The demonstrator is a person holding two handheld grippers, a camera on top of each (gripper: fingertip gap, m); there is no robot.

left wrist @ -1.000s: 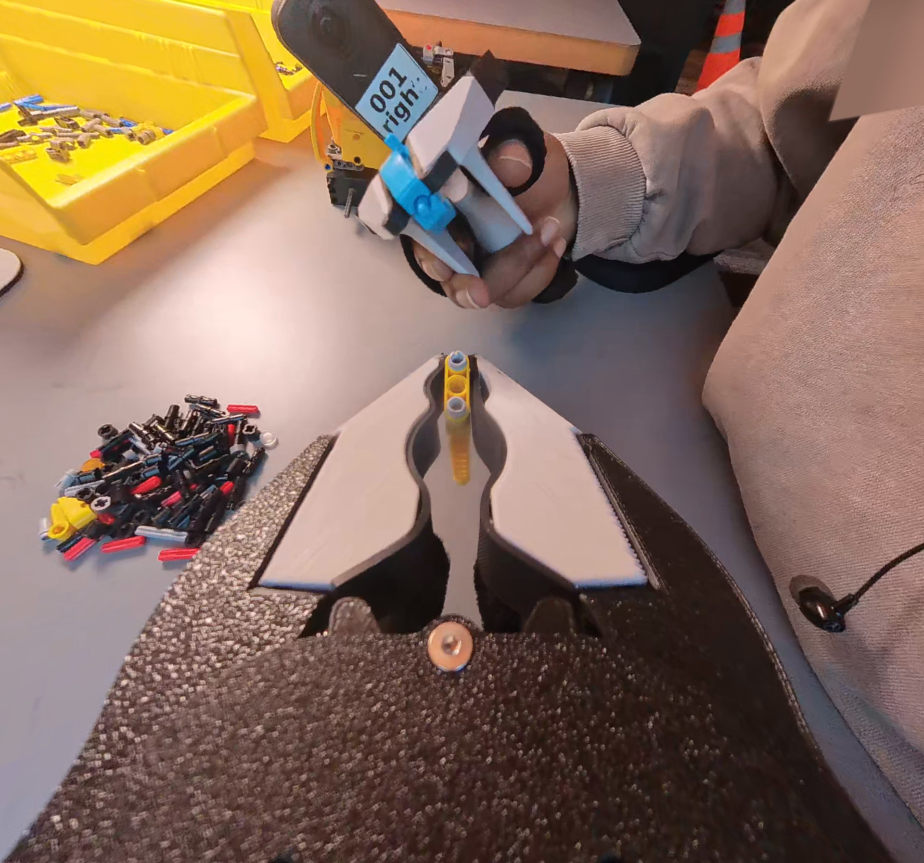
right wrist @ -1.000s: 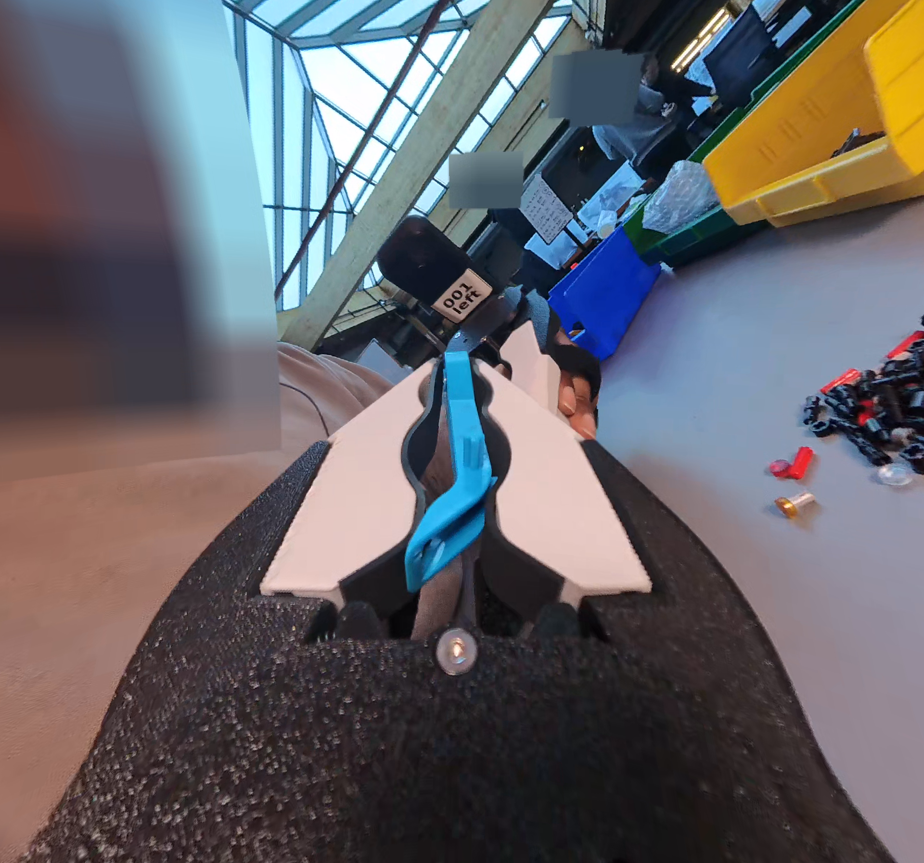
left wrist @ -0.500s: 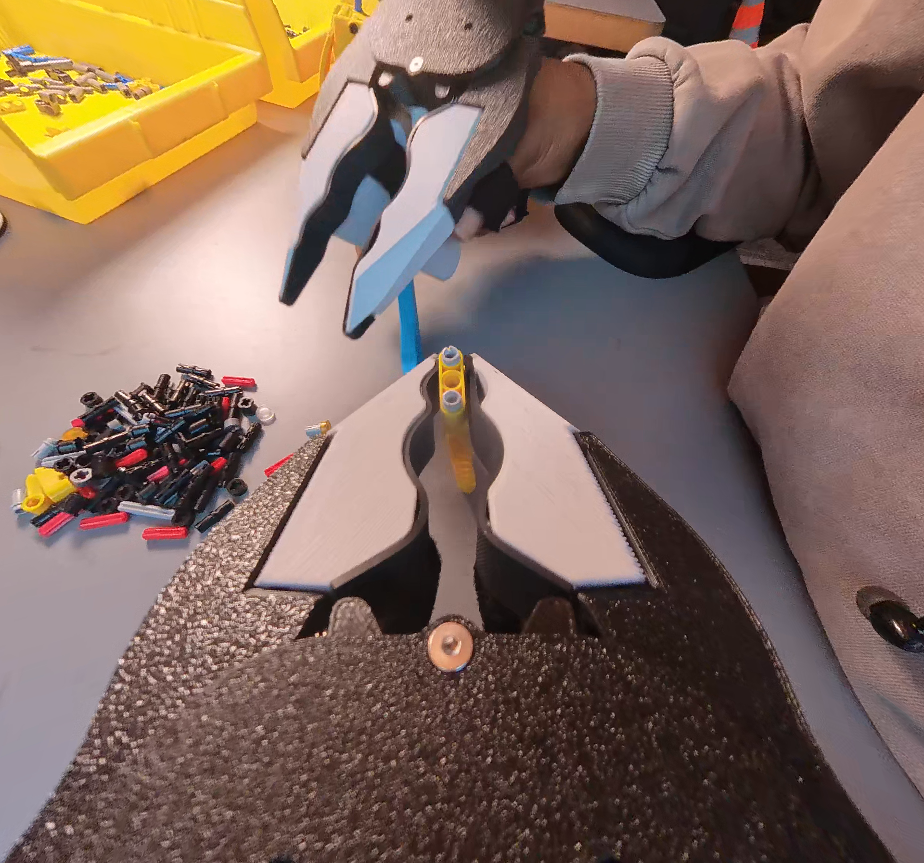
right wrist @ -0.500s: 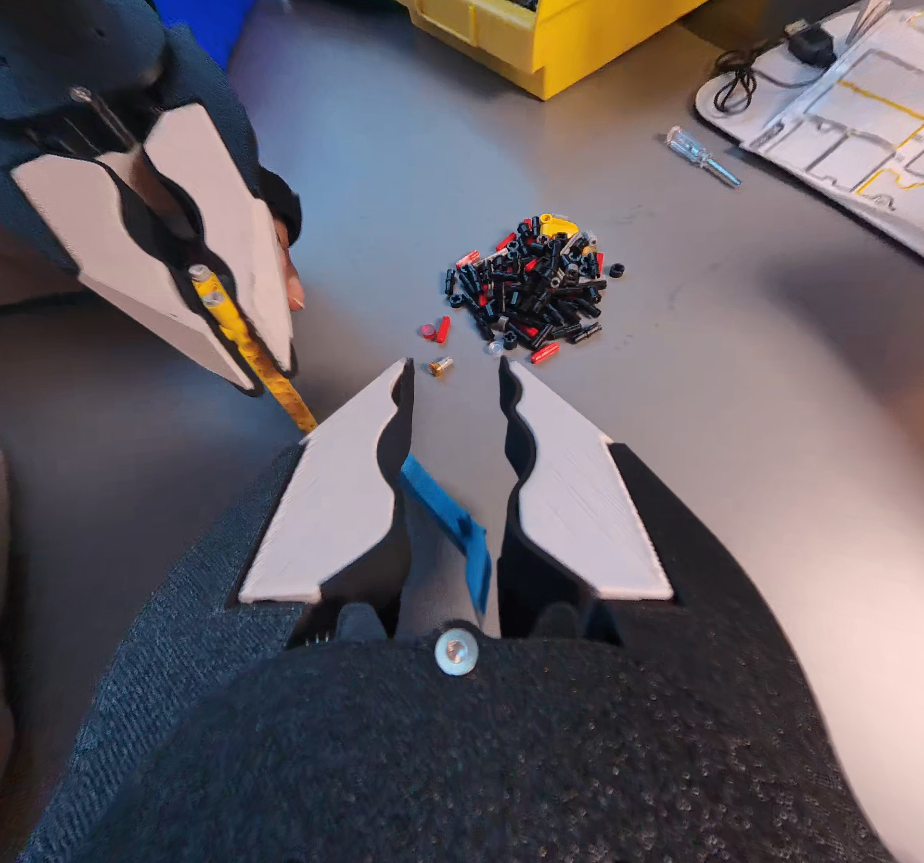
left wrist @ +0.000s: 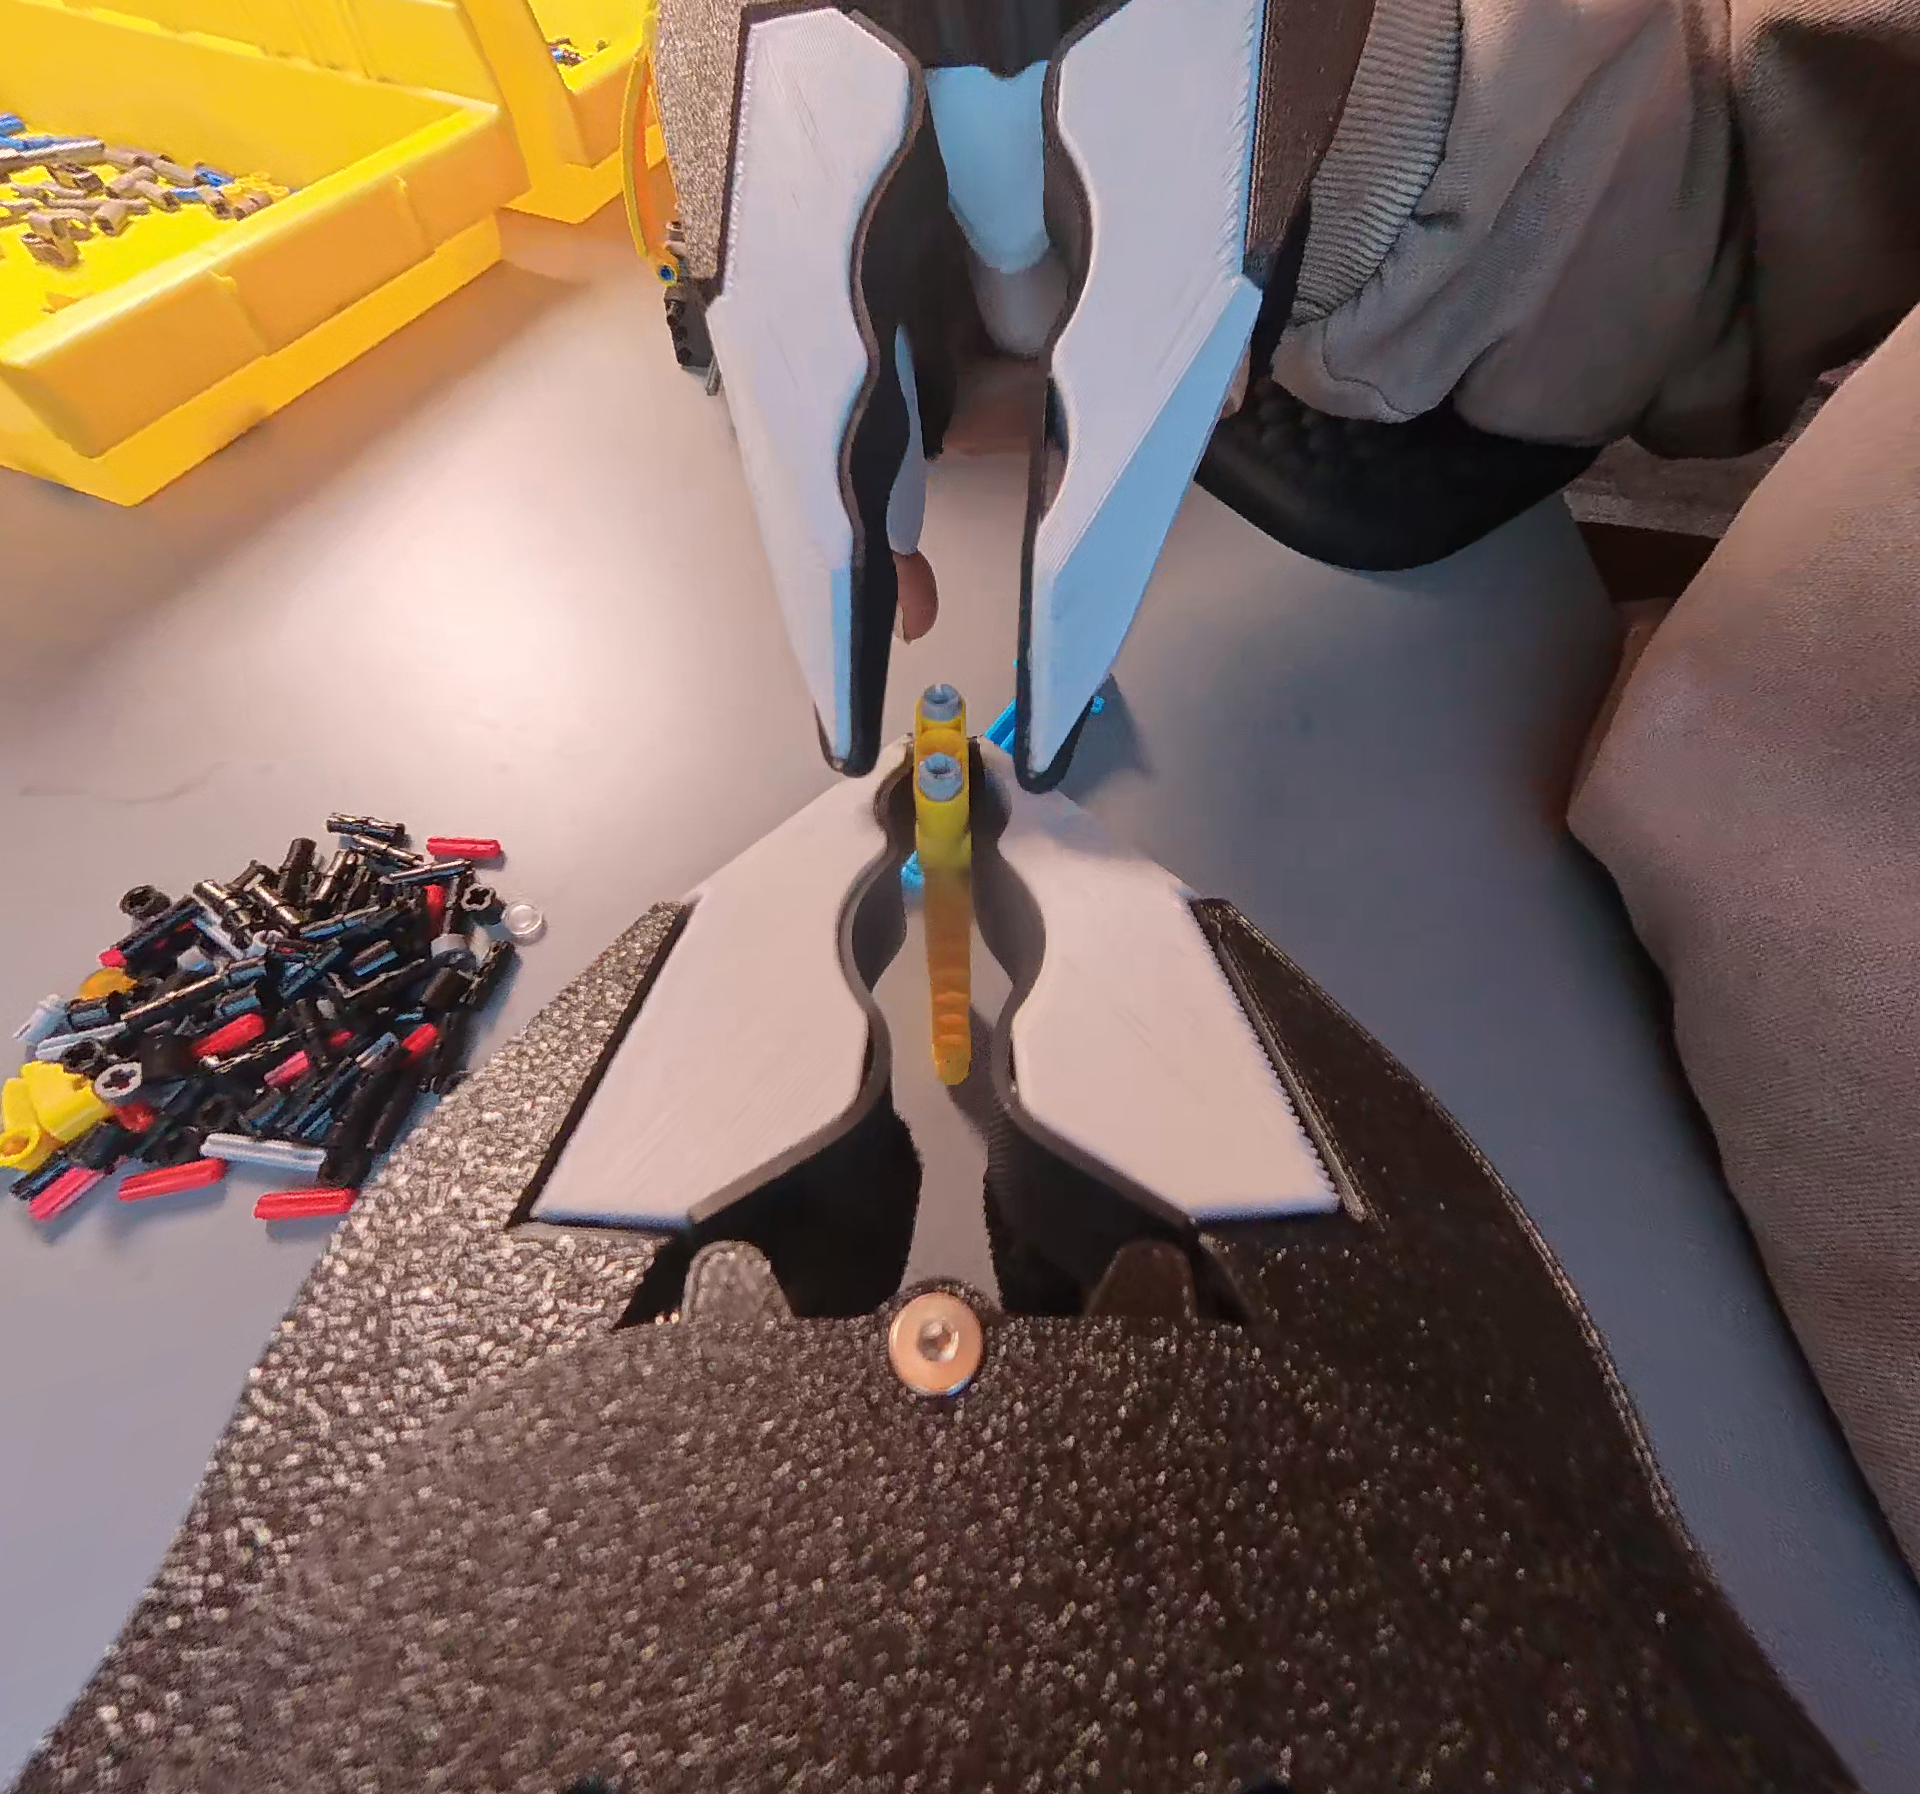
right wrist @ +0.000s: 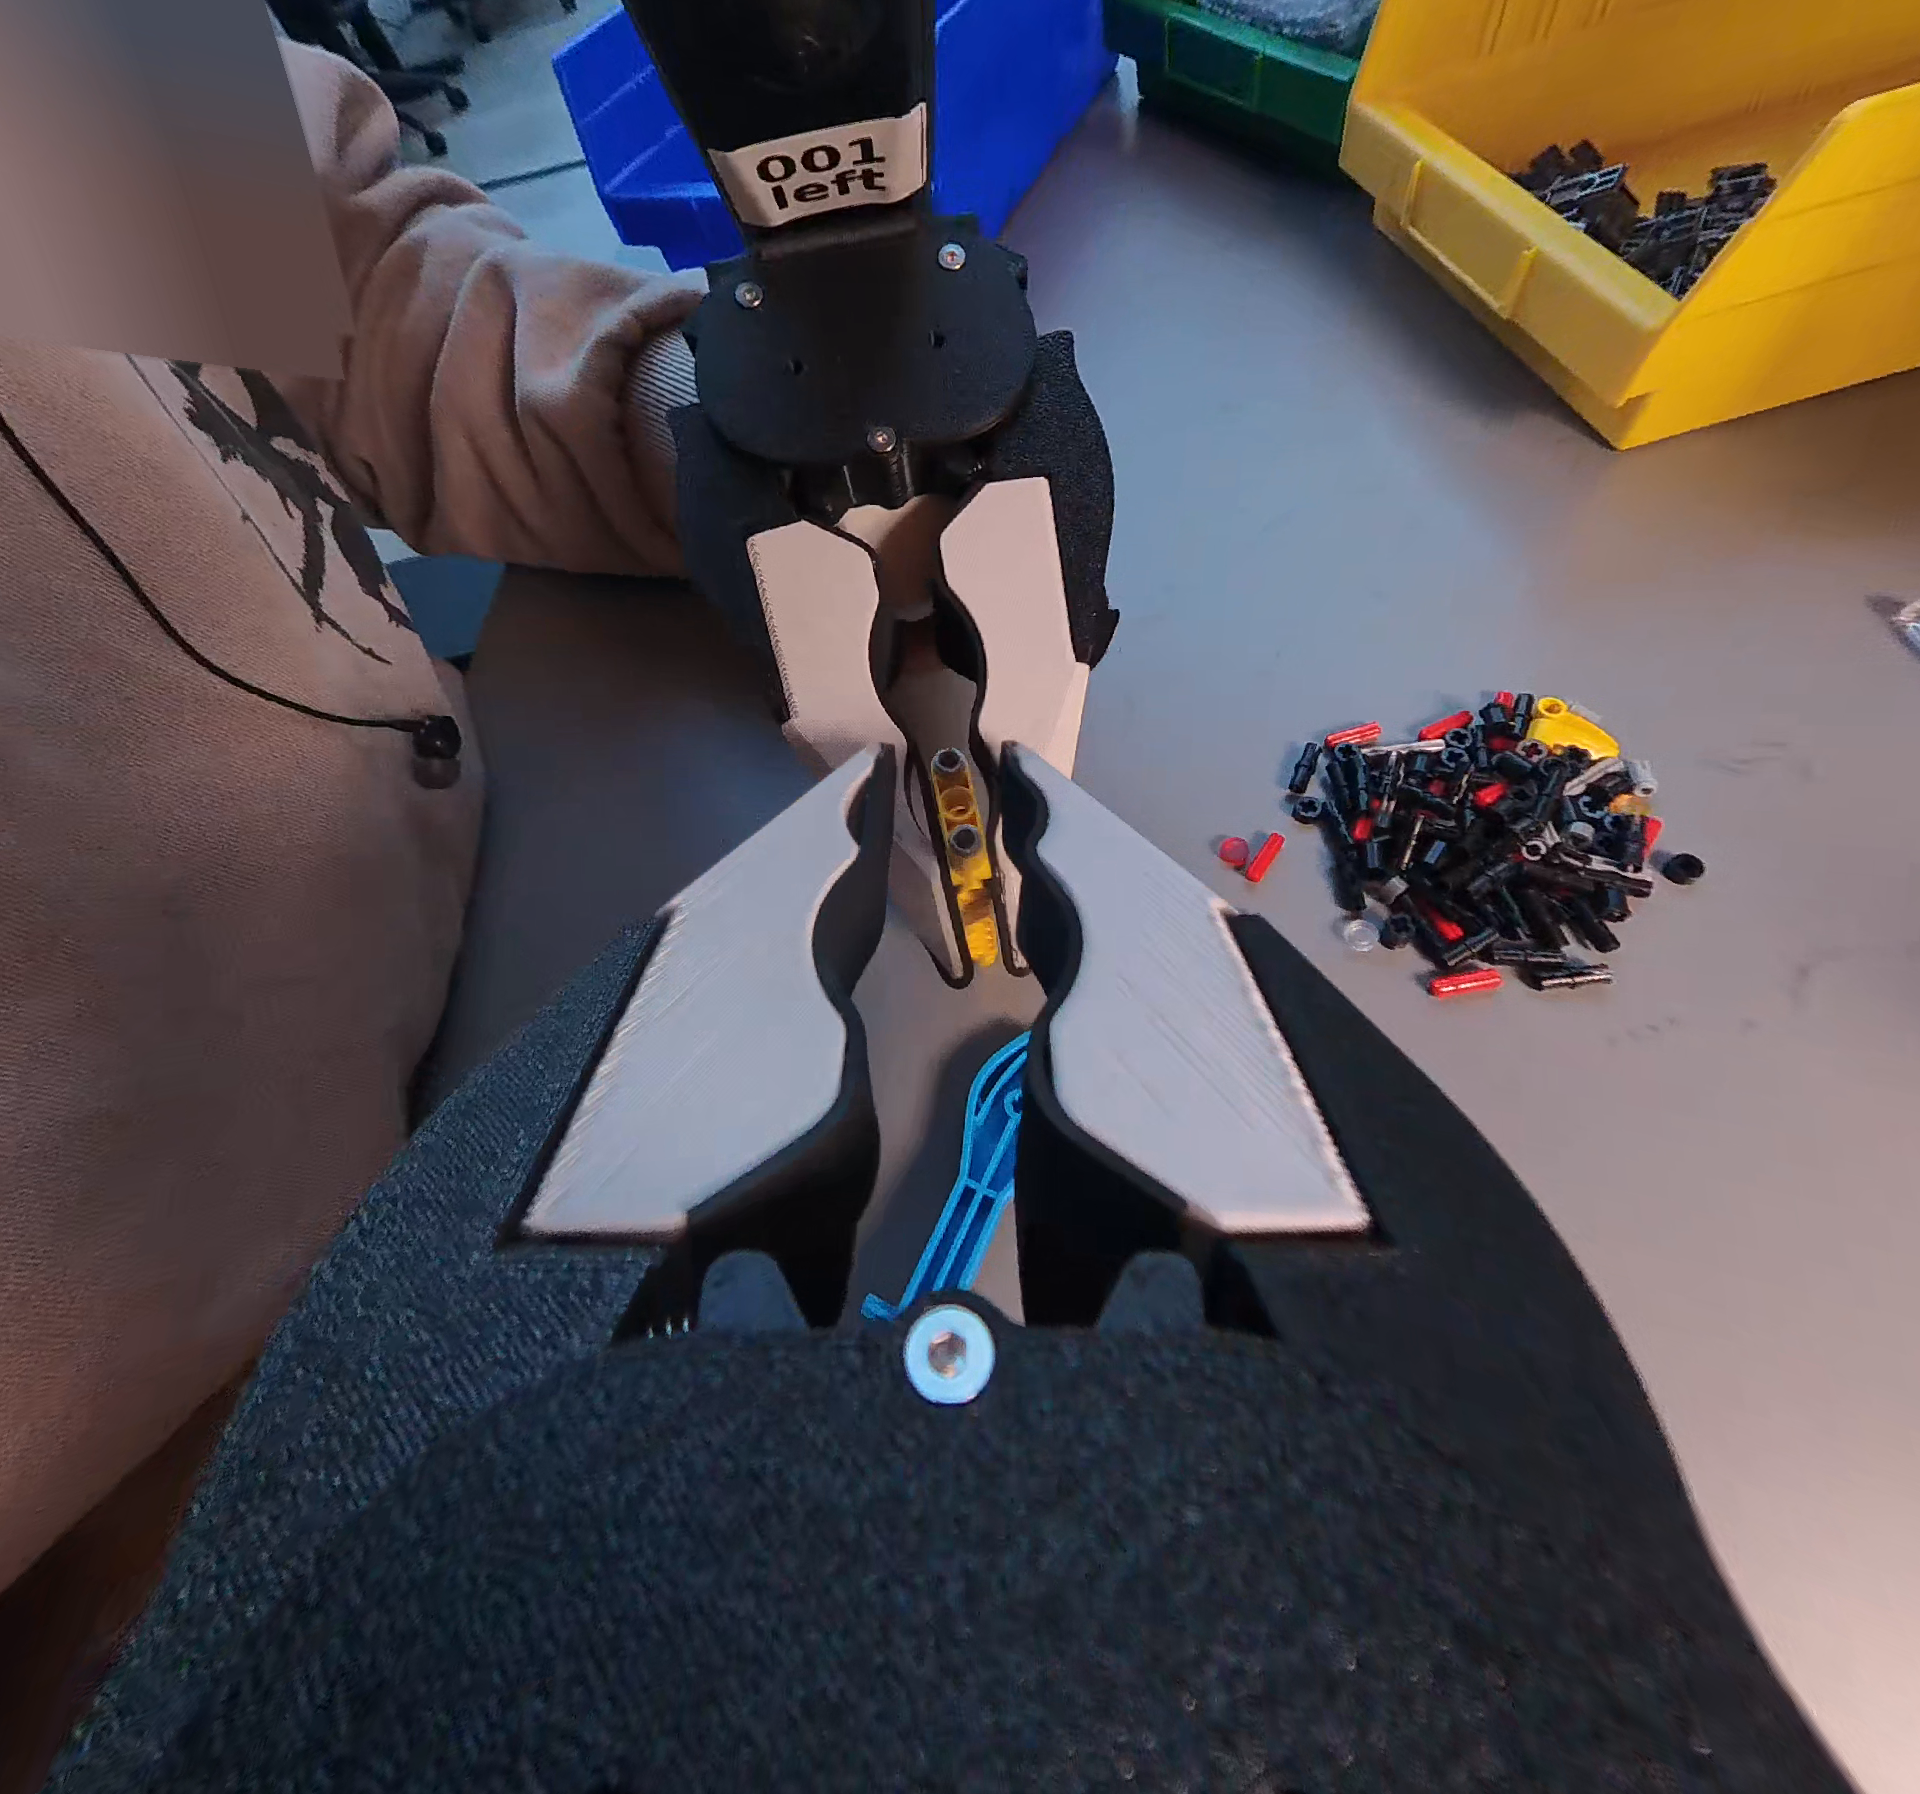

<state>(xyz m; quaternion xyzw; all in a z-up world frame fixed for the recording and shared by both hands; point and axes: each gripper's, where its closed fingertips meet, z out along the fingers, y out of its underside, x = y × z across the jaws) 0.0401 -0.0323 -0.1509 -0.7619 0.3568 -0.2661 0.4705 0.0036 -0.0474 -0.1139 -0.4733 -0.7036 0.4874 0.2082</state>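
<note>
A slim yellow plastic beam with round holes (left wrist: 943,845), two of them plugged with small grey pins (left wrist: 942,768), sits pinched near the tips of the left gripper (left wrist: 942,788), whose jaws are clamped together on it so that its pinned end pokes out past the tips. Facing it tip to tip is the right gripper (right wrist: 940,783), its pale jaws standing apart with their tips on either side of that yellow beam, not visibly touching it. A bright blue plastic lever-shaped piece (right wrist: 982,1173) lies on the grey surface (right wrist: 1455,549) under the right gripper, seen through the gap between its jaws; whether it touches the inner edge of one jaw I cannot tell. Off to one side on the surface, well apart from both grippers, lies a loose heap of small black, red and grey plastic pins with a yellow connector (right wrist: 1486,840). Farther back stand open yellow plastic bins (left wrist: 239,186), one with small grey and blue parts in it, another (right wrist: 1621,165) with black parts, and beside that a blue bin (right wrist: 997,30) and a green bin (right wrist: 1226,61). A person in a beige sweatshirt (right wrist: 208,809) holds both grippers.
</note>
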